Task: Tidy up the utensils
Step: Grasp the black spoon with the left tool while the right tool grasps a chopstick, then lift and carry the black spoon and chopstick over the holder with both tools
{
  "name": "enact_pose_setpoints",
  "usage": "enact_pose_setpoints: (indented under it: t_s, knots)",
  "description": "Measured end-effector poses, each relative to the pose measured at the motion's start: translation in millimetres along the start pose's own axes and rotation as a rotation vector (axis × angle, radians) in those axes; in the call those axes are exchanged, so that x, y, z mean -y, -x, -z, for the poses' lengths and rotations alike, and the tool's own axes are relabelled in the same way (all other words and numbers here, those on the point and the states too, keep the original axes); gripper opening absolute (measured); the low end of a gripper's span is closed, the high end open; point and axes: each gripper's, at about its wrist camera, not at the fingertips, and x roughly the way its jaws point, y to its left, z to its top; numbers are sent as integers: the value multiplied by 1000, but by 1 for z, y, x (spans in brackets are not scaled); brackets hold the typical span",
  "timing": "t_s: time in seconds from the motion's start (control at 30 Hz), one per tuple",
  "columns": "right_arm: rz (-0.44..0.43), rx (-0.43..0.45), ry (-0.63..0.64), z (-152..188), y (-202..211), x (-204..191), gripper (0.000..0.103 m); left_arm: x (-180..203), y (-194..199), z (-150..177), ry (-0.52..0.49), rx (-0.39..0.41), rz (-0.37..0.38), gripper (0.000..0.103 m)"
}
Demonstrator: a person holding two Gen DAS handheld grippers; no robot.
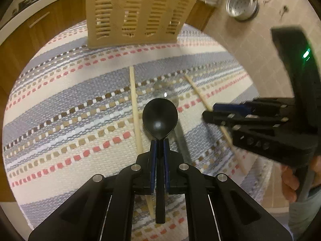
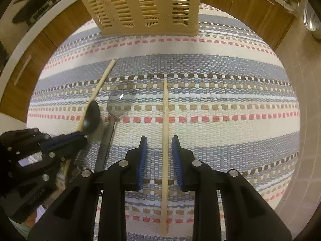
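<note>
My left gripper (image 1: 159,142) is shut on the handle of a black spoon (image 1: 160,116), whose bowl points ahead over the striped mat (image 1: 60,100). The right wrist view shows that spoon (image 2: 92,118) at the left, beside a clear plastic spoon (image 2: 120,100) lying on the mat. My right gripper (image 2: 159,140) points down with its blue pads on either side of a wooden chopstick (image 2: 165,110), gaps showing on both sides. A second chopstick (image 2: 100,86) lies slanted to the left, partly under the black spoon. A beige slotted utensil basket (image 2: 140,4) stands at the mat's far edge.
The woven mat (image 2: 220,100) lies on a tiled floor (image 1: 250,50). Wooden cabinet fronts (image 1: 40,30) run behind the basket. A metal perforated cup (image 1: 241,4) sits on the tiles at the far right. A person's hand (image 1: 289,180) holds the right gripper.
</note>
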Motion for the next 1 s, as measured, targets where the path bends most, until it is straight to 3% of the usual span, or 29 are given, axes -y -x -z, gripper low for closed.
enact_pose_setpoints:
  t_s: [0.17, 0.3, 0.5, 0.73, 0.83, 1.0]
  knots:
    - [40, -23, 21, -7, -4, -7, 5, -1, 13, -8, 7, 57, -2, 5]
    - [-74, -42, -47, -9, -5, 5, 5, -6, 26, -9, 24, 98, 1, 5]
    - [-94, 0, -56, -6, 2, 9, 4, -21, 45, -8, 71, 159, 25, 5]
    - [-160, 174, -51, 1, 47, 9, 5, -26, 72, -12, 113, 266, 55, 5]
    - [-234, 253, -64, -1, 65, 12, 4, -29, 92, -18, 119, 336, 56, 5]
    - [-262, 393, -59, 0, 97, 15, 5, -33, 126, -30, 132, 462, 60, 5]
